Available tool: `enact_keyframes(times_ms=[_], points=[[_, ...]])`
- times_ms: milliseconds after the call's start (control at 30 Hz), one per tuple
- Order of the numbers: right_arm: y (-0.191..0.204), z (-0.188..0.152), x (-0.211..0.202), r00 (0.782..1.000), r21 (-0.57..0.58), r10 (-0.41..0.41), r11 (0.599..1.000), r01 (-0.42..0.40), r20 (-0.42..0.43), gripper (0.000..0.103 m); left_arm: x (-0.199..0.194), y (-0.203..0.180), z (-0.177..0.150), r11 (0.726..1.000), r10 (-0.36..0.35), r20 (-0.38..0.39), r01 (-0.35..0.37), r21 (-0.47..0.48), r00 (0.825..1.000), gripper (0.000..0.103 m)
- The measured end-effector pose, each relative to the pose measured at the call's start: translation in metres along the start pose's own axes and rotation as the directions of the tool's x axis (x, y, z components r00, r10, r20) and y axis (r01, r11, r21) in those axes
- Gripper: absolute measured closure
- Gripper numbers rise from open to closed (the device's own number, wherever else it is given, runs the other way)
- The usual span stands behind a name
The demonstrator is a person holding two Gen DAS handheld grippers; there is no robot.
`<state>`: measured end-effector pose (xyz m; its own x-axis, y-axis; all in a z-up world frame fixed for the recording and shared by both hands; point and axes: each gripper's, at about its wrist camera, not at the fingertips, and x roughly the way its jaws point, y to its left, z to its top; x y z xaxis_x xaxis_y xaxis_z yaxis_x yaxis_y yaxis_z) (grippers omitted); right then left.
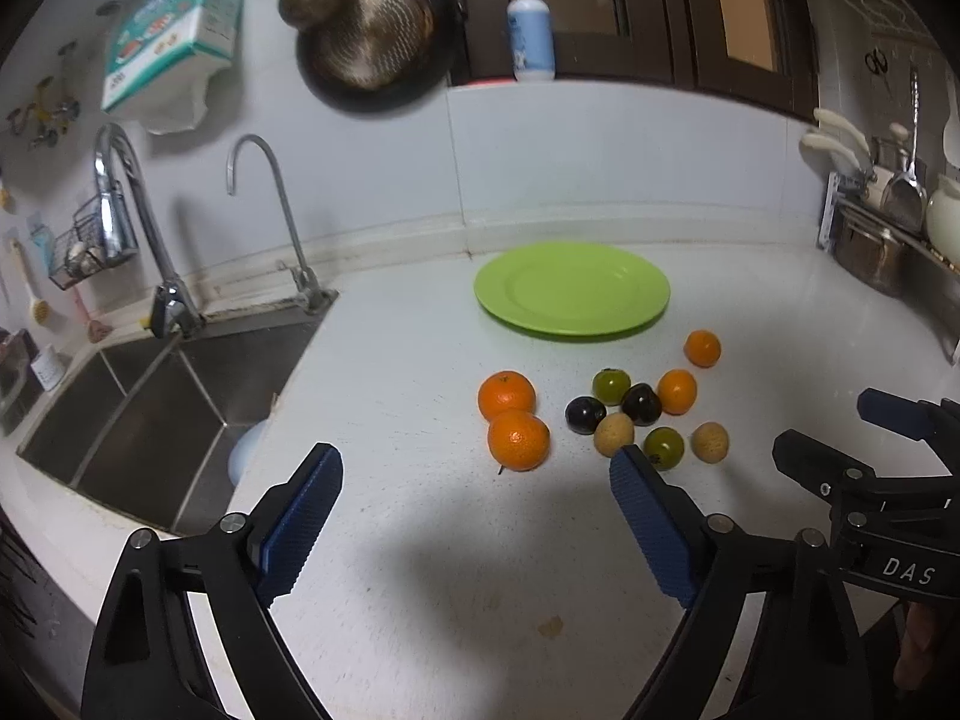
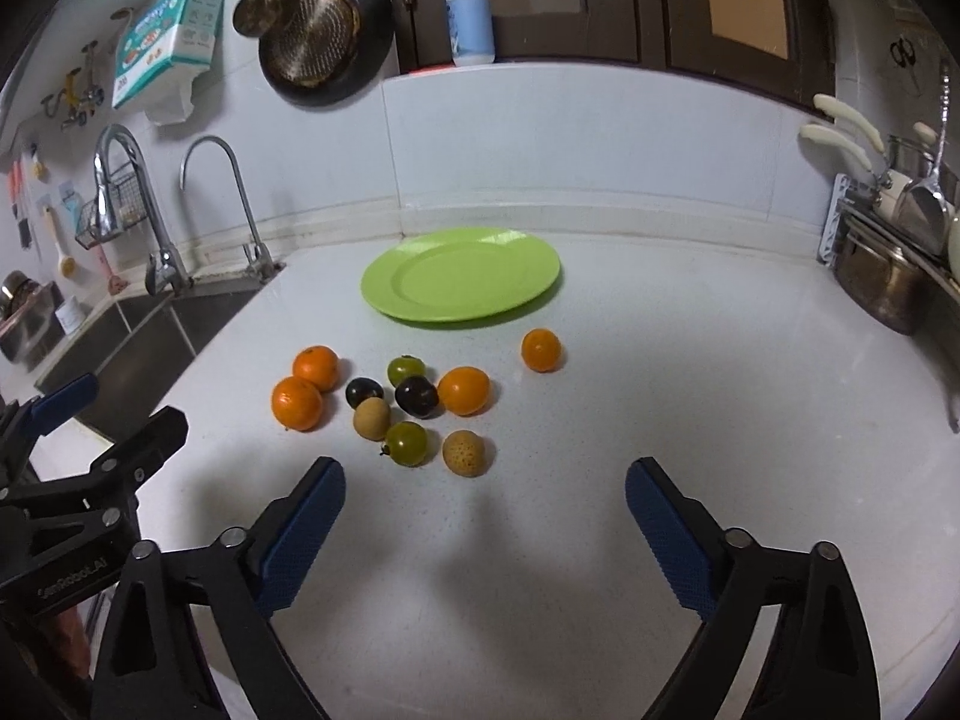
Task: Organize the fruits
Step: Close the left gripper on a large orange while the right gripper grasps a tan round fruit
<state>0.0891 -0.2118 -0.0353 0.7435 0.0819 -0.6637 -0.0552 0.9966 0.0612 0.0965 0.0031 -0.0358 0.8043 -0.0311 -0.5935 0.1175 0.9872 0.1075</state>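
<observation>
A bare green plate [image 1: 571, 290] [image 2: 460, 273] lies near the back wall. In front of it, loose fruit is scattered on the white counter: several oranges [image 1: 518, 440] [image 2: 297, 402], two dark plums [image 1: 585, 414] [image 2: 416, 396], two green fruits [image 1: 663, 447] [image 2: 406, 443] and two tan rough-skinned fruits [image 1: 710, 441] [image 2: 464, 452]. My left gripper [image 1: 477, 495] is open above the counter just short of the nearest orange, nothing between its fingers. My right gripper [image 2: 485, 507] is open too, just short of the nearer tan fruit. Each gripper shows at the other view's edge.
A steel sink [image 1: 150, 408] [image 2: 138, 348] with two taps drops off at the left counter edge. A dish rack with pots and utensils [image 1: 888, 222] [image 2: 894, 252] stands at the right. A pan [image 1: 375, 39] hangs on the wall, with a soap bottle [image 2: 470, 18] on the ledge.
</observation>
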Motion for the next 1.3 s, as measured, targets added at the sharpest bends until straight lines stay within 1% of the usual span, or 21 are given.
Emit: enact_keyframes(times_ms=[133, 200, 333, 567, 700, 933, 1133, 1167, 1233, 1300], points=[[0.001, 0.002, 0.02, 0.999, 0.0, 0.007, 1.0, -0.007, -0.044, 0.019, 0.02, 0.0, 0.002, 1.0, -0.02, -0.033, 0.021, 0.018, 0.999, 0.02], [0.002, 0.002, 0.03, 0.998, 0.002, 0.013, 1.0, -0.013, -0.066, 0.025, 0.03, 0.0, 0.003, 0.999, -0.031, -0.05, 0.032, 0.027, 0.998, 0.024], [0.002, 0.002, 0.046, 0.994, 0.013, 0.025, 1.0, -0.023, -0.11, 0.032, 0.047, 0.001, 0.005, 0.997, -0.059, -0.08, 0.062, 0.039, 0.995, 0.027], [0.004, 0.003, 0.068, 0.987, 0.032, 0.031, 0.999, -0.026, -0.16, 0.045, 0.072, 0.0, 0.011, 0.992, -0.109, -0.128, 0.117, 0.056, 0.986, 0.035], [0.004, 0.004, 0.077, 0.984, 0.044, 0.033, 0.999, -0.026, -0.177, 0.049, 0.084, -0.002, 0.013, 0.986, -0.138, -0.151, 0.15, 0.067, 0.979, 0.041], [0.003, 0.003, 0.087, 0.978, 0.064, 0.033, 0.998, -0.02, -0.206, 0.058, 0.099, -0.006, 0.011, 0.979, -0.172, -0.197, 0.191, 0.077, 0.965, 0.047], [0.002, 0.003, 0.093, 0.975, 0.072, 0.04, 0.997, -0.025, -0.219, 0.064, 0.109, -0.007, 0.009, 0.975, -0.189, -0.233, 0.21, 0.071, 0.954, 0.056], [0.002, 0.003, 0.094, 0.974, 0.074, 0.043, 0.997, -0.027, -0.222, 0.065, 0.11, -0.007, 0.009, 0.974, -0.195, -0.239, 0.216, 0.063, 0.951, 0.061], [0.003, 0.003, 0.095, 0.974, 0.077, 0.046, 0.997, -0.029, -0.223, 0.065, 0.112, -0.005, 0.01, 0.974, -0.205, -0.244, 0.222, 0.047, 0.948, 0.062], [0.003, 0.003, 0.096, 0.974, 0.076, 0.045, 0.997, -0.029, -0.222, 0.069, 0.113, -0.006, 0.01, 0.973, -0.204, -0.248, 0.224, 0.053, 0.947, 0.062]])
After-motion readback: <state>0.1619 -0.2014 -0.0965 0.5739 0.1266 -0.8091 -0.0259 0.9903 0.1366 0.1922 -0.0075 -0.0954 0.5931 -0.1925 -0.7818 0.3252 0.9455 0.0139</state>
